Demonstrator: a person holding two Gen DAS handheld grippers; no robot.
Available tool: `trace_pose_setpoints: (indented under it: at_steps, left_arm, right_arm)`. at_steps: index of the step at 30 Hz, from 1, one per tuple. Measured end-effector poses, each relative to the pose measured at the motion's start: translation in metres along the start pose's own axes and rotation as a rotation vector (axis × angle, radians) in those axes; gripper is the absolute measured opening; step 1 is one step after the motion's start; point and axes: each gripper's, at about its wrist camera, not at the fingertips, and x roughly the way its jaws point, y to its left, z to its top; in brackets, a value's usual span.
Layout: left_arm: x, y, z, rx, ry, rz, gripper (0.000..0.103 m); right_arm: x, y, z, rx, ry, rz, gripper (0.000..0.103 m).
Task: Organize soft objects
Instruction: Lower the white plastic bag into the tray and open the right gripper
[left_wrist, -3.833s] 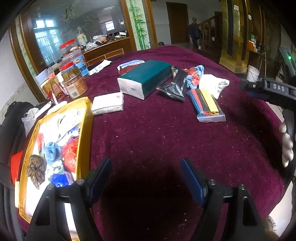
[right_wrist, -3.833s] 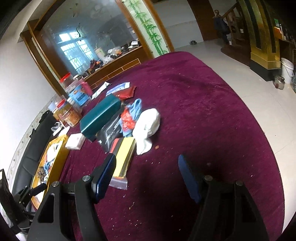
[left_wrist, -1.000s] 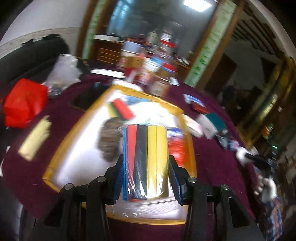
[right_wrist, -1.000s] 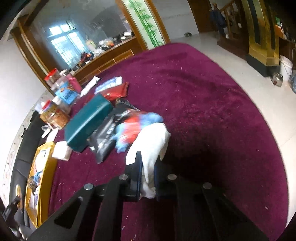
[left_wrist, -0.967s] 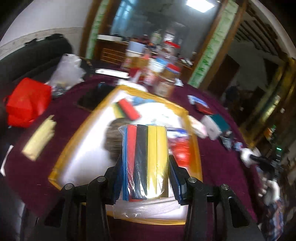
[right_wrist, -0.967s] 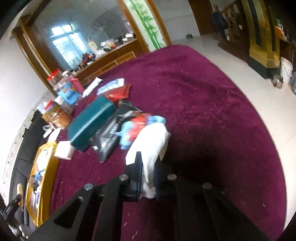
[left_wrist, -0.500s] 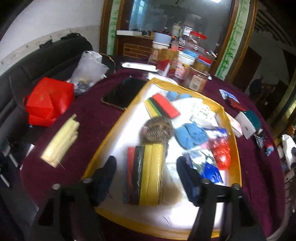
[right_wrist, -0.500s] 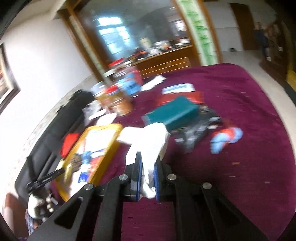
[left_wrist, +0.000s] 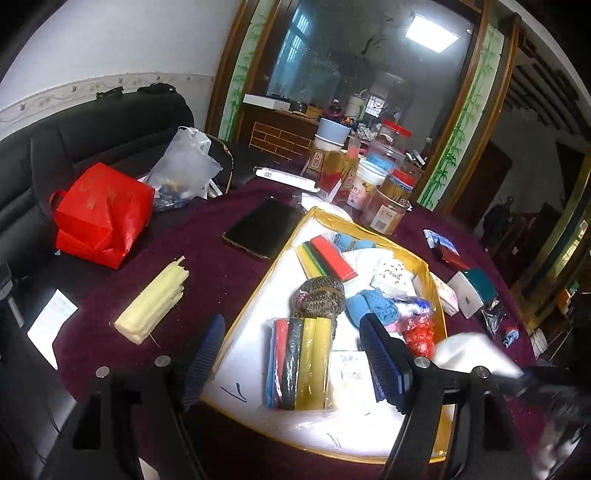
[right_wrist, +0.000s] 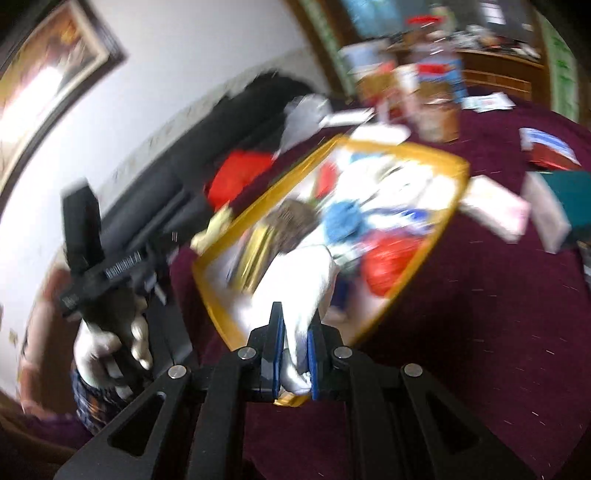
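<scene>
White cloth (right_wrist: 303, 280) clamped in your right gripper (right_wrist: 293, 365), hanging over near corner of yellow tray (right_wrist: 452, 210); carry past rim, lower onto bare patch, release low. Left gripper (left_wrist: 291, 360) jaws just opened, colour-strip pack (left_wrist: 301, 363) lying free in tray; pull it clear

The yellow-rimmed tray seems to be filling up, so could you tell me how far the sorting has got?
Done: the striped pack lies in the tray, the left gripper just opened. In hand: the right gripper holds a white cloth. Left: a blue-red bundle.
</scene>
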Motion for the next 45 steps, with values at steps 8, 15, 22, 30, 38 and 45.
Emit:
trace_pose_setpoints:
  at_steps: [8, 15, 22, 30, 38, 45]
  left_arm:
    - [-0.003, 0.017, -0.003, -0.014, -0.017, -0.007, 0.079]
    - [-0.001, 0.032, -0.007, -0.048, -0.015, -0.01, 0.079]
    - [-0.006, 0.031, -0.006, -0.055, -0.029, -0.018, 0.08]
    - [-0.016, -0.001, -0.009, 0.055, -0.081, 0.09, 0.084]
    - [-0.027, -0.08, -0.026, 0.343, -0.172, 0.215, 0.097]
    - [-0.014, -0.108, -0.036, 0.398, -0.101, 0.214, 0.097]
  right_arm:
    - [0.066, 0.022, -0.006, -0.095, 0.212, -0.096, 0.011]
    - [0.074, 0.007, -0.002, -0.105, 0.219, -0.284, 0.011]
    - [0.04, 0.014, -0.004, -0.115, 0.121, -0.266, 0.046]
    - [-0.023, 0.01, -0.019, -0.121, -0.071, -0.301, 0.065]
    - [-0.046, -0.02, -0.04, -0.034, -0.102, -0.322, 0.065]
    - [-0.068, -0.039, -0.054, 0.008, -0.142, -0.332, 0.067]
